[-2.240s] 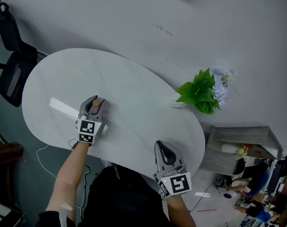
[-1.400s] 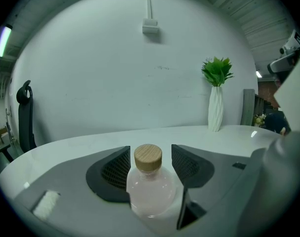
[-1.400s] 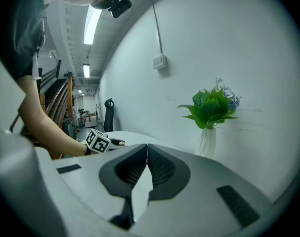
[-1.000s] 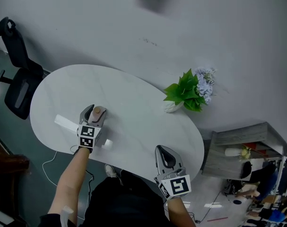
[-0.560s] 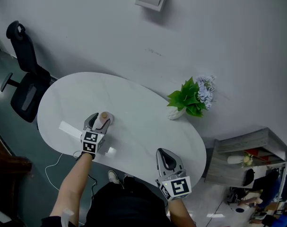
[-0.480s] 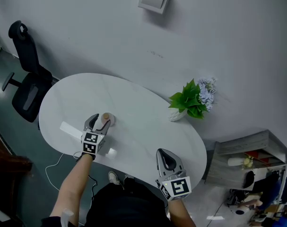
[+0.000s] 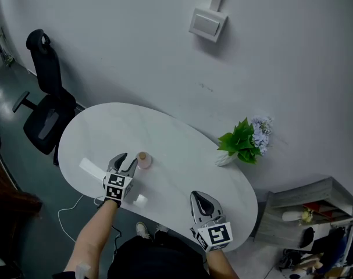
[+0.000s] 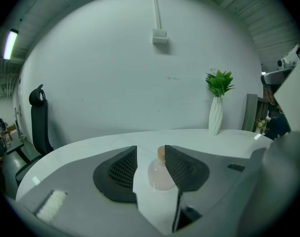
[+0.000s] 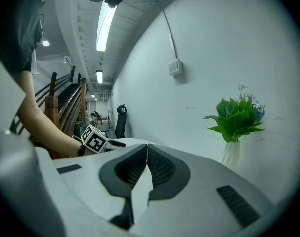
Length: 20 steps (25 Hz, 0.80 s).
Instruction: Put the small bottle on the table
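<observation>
The small bottle [image 7: 143, 160], round, pinkish-clear with a cork stopper, stands upright on the white oval table [image 7: 164, 135]. My left gripper [image 7: 128, 159] lies just short of it, nothing gripped. Its jaws are closing, with only bare table between them. In the left gripper view the bottle [image 8: 161, 172] shows just past the tips of the left gripper [image 8: 150, 149], partly behind the right jaw. My right gripper [image 7: 202, 201] hovers at the table's near edge, shut and empty. The right gripper view shows the right gripper [image 9: 146, 149] with its jaws pressed together.
A white vase of green leaves and pale flowers [image 7: 243, 142] stands at the table's far right edge. A white strip [image 7: 92, 168] lies left of my left gripper. A black office chair [image 7: 45, 97] stands left of the table, a grey shelf [image 7: 298, 205] at lower right.
The left gripper has let go of the bottle and drawn back toward me. The bottle stays standing on the table. The right gripper has held still.
</observation>
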Available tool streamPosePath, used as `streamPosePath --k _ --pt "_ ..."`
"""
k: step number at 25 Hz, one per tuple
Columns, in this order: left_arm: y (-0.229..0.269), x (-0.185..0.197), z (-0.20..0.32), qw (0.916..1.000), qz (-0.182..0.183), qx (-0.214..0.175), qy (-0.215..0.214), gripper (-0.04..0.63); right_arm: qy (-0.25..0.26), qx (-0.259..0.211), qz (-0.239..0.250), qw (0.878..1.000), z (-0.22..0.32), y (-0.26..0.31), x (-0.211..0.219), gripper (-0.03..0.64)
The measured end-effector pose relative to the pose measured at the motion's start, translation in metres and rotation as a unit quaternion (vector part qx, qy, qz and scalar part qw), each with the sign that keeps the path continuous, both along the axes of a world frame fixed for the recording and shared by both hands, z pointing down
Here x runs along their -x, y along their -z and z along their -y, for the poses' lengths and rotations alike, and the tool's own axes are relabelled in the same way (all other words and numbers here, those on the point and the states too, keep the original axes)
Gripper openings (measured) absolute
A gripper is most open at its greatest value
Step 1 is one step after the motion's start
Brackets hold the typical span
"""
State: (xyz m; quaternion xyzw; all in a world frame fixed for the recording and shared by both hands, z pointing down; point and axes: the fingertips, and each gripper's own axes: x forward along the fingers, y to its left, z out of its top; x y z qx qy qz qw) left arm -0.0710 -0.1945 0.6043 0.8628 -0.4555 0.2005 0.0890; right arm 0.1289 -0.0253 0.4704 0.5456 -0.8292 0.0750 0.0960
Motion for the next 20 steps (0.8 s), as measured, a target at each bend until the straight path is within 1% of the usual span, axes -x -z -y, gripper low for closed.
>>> streamPosePath --k 2,4,6,10,13,17,20 --pt "0.001 0.004 0.000 1.0000 0.003 0.006 0.003 0.131 0.006 -0.002 0.000 1.000 0.003 0.001 0.005 0.006" --pt "0.003 0.008 0.000 0.9999 0.002 0.014 0.005 0.063 0.011 -0.003 0.001 1.000 0.007 0.002 0.010 0.006" --pt "0.007 0.013 0.000 0.9998 -0.001 0.017 0.009 0.040 0.018 -0.005 0.000 1.000 0.010 0.004 0.015 0.006" --pt "0.019 0.026 -0.004 0.9994 -0.018 0.019 0.022 0.015 0.031 -0.003 -0.006 0.999 0.016 0.003 0.023 0.006" --pt "0.031 0.034 -0.008 0.9992 -0.029 0.013 0.024 0.012 0.037 -0.003 -0.008 0.999 0.022 0.003 0.026 0.006" --pt "0.057 0.045 -0.009 0.9985 -0.044 -0.009 0.032 0.011 0.043 -0.006 -0.010 0.999 0.028 0.004 0.030 0.006" --pt "0.086 0.057 -0.012 0.9969 -0.057 -0.038 0.039 0.011 0.045 -0.009 -0.013 0.999 0.031 0.007 0.032 0.006"
